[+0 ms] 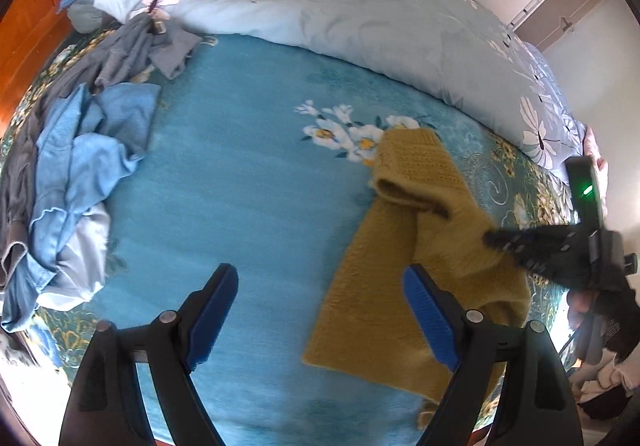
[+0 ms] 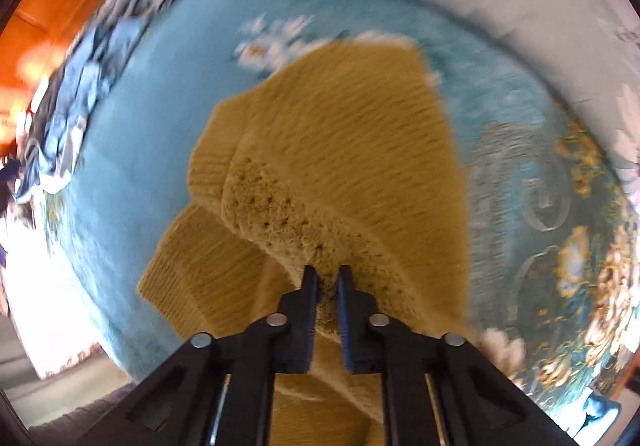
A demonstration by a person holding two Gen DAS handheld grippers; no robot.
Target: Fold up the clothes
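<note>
The right gripper [image 2: 328, 278] has its jaws pinched on a fold of the mustard knit sweater [image 2: 328, 150] (blurred). The left gripper [image 1: 316, 286] hangs with jaws wide apart, empty, the sweater under its right finger on the teal bedspread [image 1: 248, 174]; beyond lie crumpled blue clothes [image 1: 88, 150].

The mustard sweater [image 2: 328, 150] is fuzzy ribbed knit; the teal bedspread [image 1: 248, 186] looks plush and matt.
</note>
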